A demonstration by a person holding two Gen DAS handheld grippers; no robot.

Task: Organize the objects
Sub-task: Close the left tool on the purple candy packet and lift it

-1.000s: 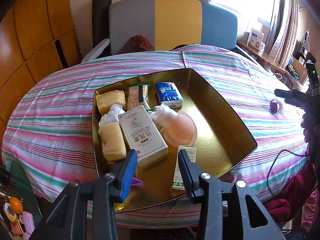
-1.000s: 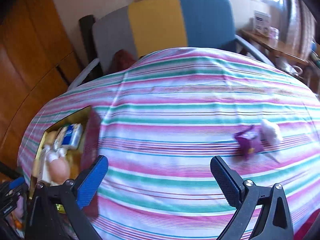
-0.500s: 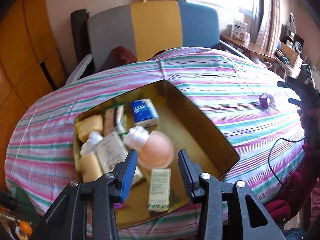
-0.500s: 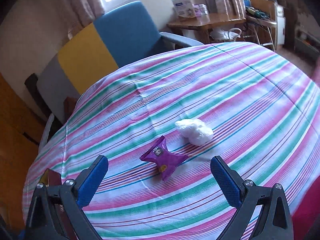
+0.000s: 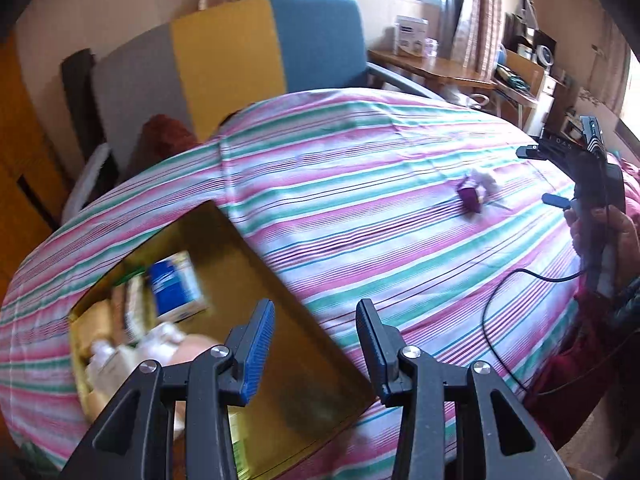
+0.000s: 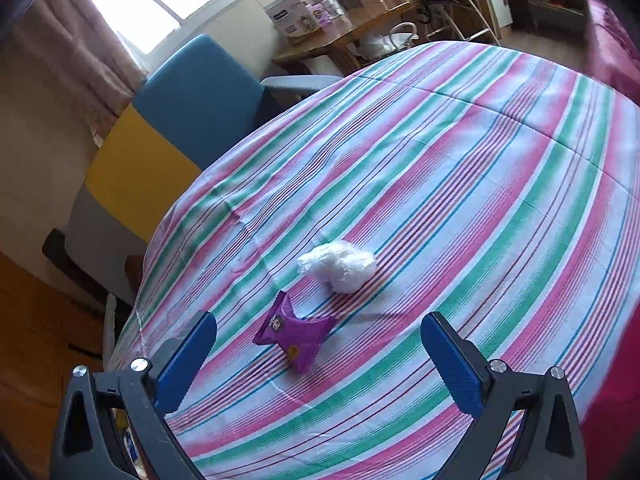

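Observation:
A gold tray [image 5: 280,360] on the striped table holds several items, among them a blue box [image 5: 176,284] and a pink bottle, all blurred. My left gripper [image 5: 314,320] hovers over the tray's right part, open with a narrow gap and nothing between its fingers. A purple snack packet [image 6: 294,332] and a white crumpled plastic wad [image 6: 340,266] lie on the cloth. My right gripper [image 6: 318,332] stands wide open just in front of the packet, not touching it. The left wrist view also shows the packet [image 5: 470,196] and the right gripper [image 5: 542,176] held in a person's hand.
The striped tablecloth [image 6: 460,168] covers a round table. A grey, yellow and blue chair [image 5: 228,56] stands behind it. A wooden side table [image 6: 348,36] with boxes sits by the window. A black cable [image 5: 504,296] hangs over the table's right edge.
The left gripper swung right, so the tray slid to the lower left of its view. The right gripper rolled and came closer to the purple packet, which now lies between its fingertips.

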